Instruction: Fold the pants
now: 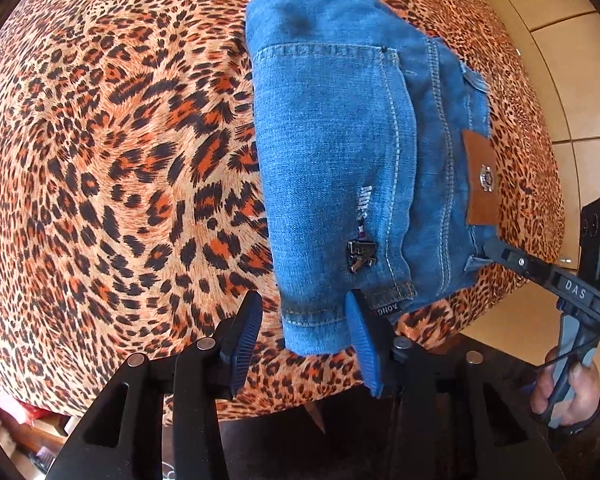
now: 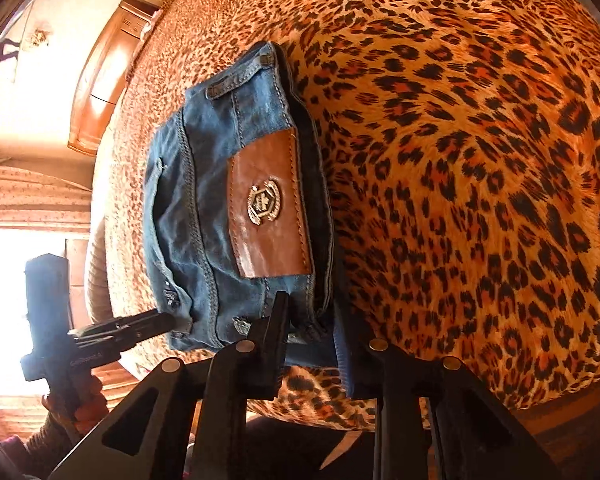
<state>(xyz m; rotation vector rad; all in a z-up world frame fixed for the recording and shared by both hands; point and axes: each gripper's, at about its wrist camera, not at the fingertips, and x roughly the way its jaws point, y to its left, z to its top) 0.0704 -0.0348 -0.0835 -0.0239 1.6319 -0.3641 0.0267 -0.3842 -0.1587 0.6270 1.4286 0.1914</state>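
Note:
Blue denim pants [image 1: 340,152] lie folded into a compact bundle on the leopard-print bedspread [image 1: 120,160], back pocket and brown leather waistband patch [image 1: 480,178] facing up. My left gripper [image 1: 304,312] is open at the bundle's near edge, its blue fingers either side of the corner. My right gripper [image 2: 312,320] is open around the waistband end, beside the leather patch [image 2: 266,204] of the pants [image 2: 204,184]. In the left wrist view its tip [image 1: 496,250] touches the bundle's right corner. In the right wrist view the left gripper [image 2: 156,322] sits at the bundle's left corner.
The bedspread [image 2: 480,160] covers a bed that ends near me. Tiled floor [image 1: 572,80] lies to the right. A wooden cabinet [image 2: 108,72] and a bright window [image 2: 4,300] stand beyond the bed's far side.

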